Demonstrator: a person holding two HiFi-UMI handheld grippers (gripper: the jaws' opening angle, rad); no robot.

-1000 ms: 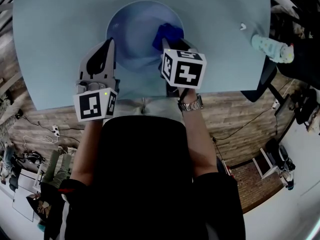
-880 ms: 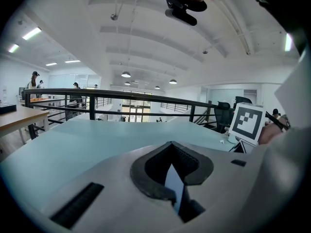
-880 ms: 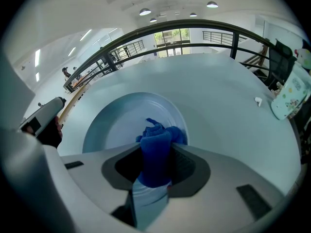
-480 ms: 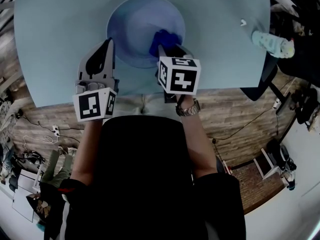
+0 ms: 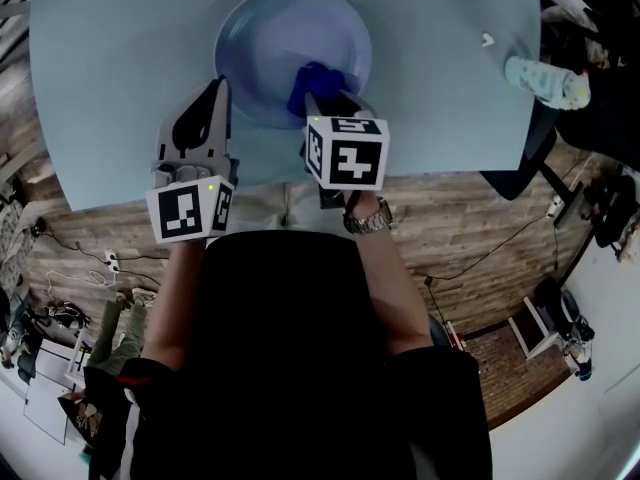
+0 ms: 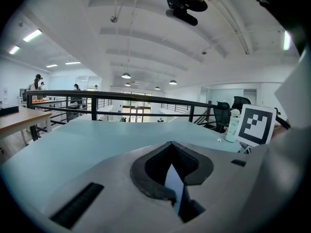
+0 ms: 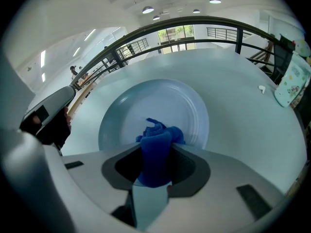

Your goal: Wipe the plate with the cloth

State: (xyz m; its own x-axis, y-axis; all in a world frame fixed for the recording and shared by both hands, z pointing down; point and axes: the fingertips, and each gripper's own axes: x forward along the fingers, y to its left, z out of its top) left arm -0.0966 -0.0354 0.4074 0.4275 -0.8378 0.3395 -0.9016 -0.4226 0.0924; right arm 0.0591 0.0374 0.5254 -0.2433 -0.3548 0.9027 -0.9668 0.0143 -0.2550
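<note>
A pale blue plate (image 5: pixel 280 38) lies on the round light teal table (image 5: pixel 120 68); the right gripper view shows the plate (image 7: pixel 170 98) straight ahead. My right gripper (image 5: pixel 318 93) is shut on a bunched blue cloth (image 5: pixel 312 80), which rests on the plate's near right part. Between its jaws (image 7: pixel 156 147) the cloth (image 7: pixel 156 154) sticks out forward onto the plate. My left gripper (image 5: pixel 217 93) stands at the plate's near left rim, shut (image 6: pixel 171 171), and I see nothing between its jaws. Its own view does not show the plate.
A patterned bottle (image 5: pixel 540 80) lies at the table's right edge, also in the right gripper view (image 7: pixel 291 81). A small white bit (image 5: pixel 486 41) sits near it. The table's near edge runs just under both grippers. A black chair (image 5: pixel 520 158) stands to the right.
My right gripper has dragged the cloth leftward and nearer to me across the plate. The left gripper has stayed in place.
</note>
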